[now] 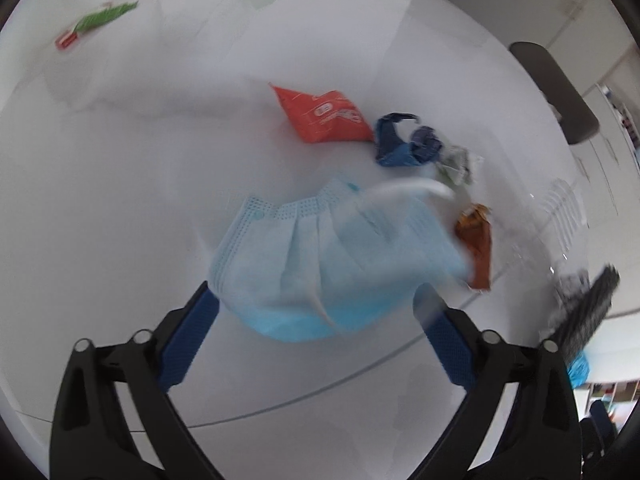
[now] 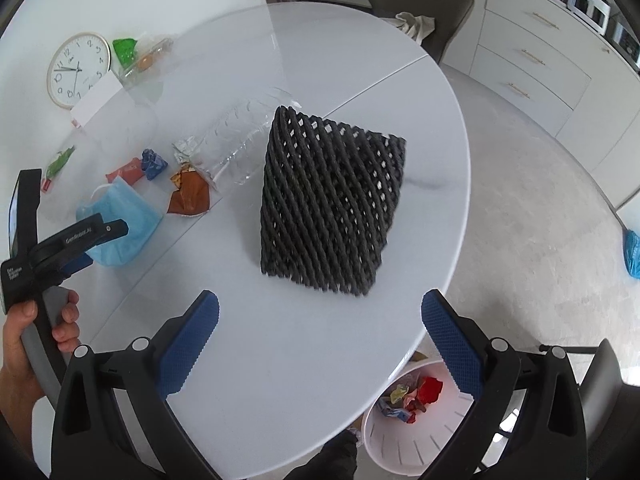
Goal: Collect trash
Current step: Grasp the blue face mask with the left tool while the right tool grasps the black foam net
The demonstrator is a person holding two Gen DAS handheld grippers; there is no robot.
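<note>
Bright, even daylight, soft weak shadows. Left wrist view heavily motion-blurred: face mask [image 1: 332, 256] and lower-right frame smeared, upper left hazy. Right wrist view sharp; table [image 2: 304, 344] shows faint sheen. Strong fisheye bending, dark vignette in all corners.

Right gripper [image 2: 320, 332]: jaws wide apart above table [image 2: 280, 320], facing black mesh basket [image 2: 332, 200]. Left gripper [image 2: 102, 236] at blue mask [image 2: 124, 216]. Wrappers [image 2: 188, 196] and bottle [image 2: 240, 140] beyond. White bin [image 2: 408, 432] below table edge.
</note>
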